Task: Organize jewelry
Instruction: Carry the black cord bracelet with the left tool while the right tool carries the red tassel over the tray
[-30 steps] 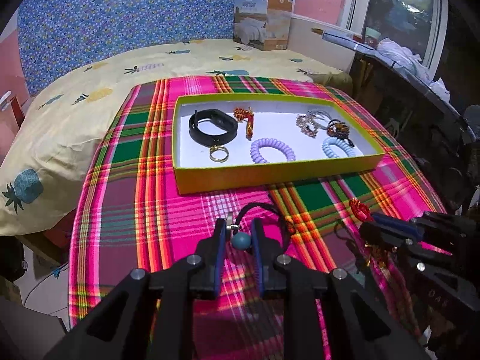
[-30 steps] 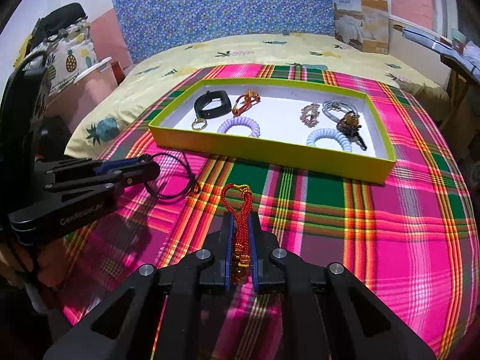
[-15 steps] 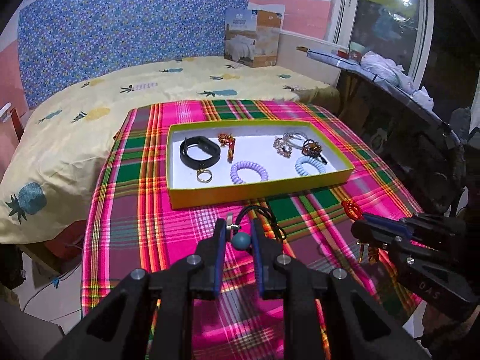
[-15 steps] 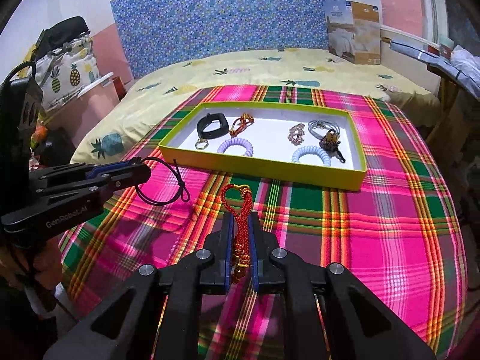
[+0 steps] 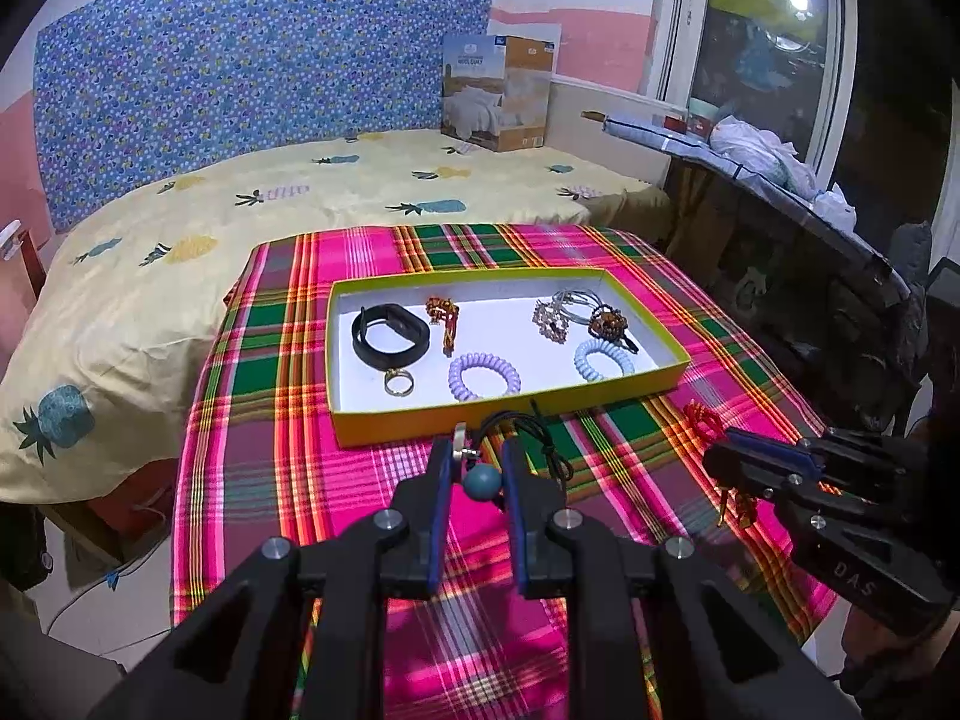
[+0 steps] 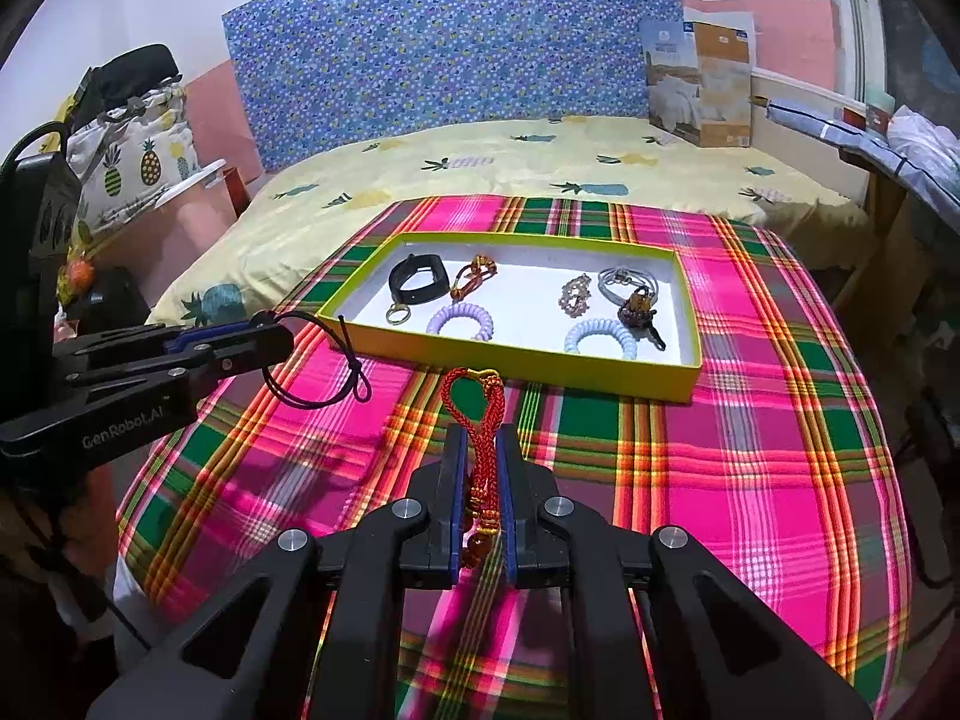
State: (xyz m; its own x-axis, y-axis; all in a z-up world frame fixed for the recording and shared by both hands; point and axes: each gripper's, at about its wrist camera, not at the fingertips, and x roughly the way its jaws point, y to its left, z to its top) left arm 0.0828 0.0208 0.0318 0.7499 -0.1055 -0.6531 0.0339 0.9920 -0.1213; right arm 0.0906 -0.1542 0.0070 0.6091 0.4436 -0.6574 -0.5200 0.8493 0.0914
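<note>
My left gripper (image 5: 477, 455) is shut on a black cord necklace (image 5: 531, 433) with a teal bead (image 5: 482, 482) and a small metal ring, held above the plaid cloth. My right gripper (image 6: 482, 443) is shut on a red knotted cord charm (image 6: 477, 414) whose loop sticks out past the fingertips. Ahead of both lies a yellow-green tray (image 5: 510, 415) (image 6: 540, 367) with a white floor. It holds a black band (image 5: 390, 336), a gold ring (image 5: 398, 384), a lilac coil (image 5: 483, 375), a pale blue coil (image 5: 603, 360) and several bracelets.
The pink and green plaid cloth (image 6: 750, 480) covers a small table against a bed with a yellow pineapple sheet (image 5: 300, 204). A cardboard package (image 5: 498, 96) leans on the far wall. Dark furniture (image 5: 810, 276) stands to the right, and bags (image 6: 132, 144) are piled at the left.
Both grippers have risen and drawn back from the tray, which now looks smaller and farther off. Each still holds its piece, lifted clear of the cloth.
</note>
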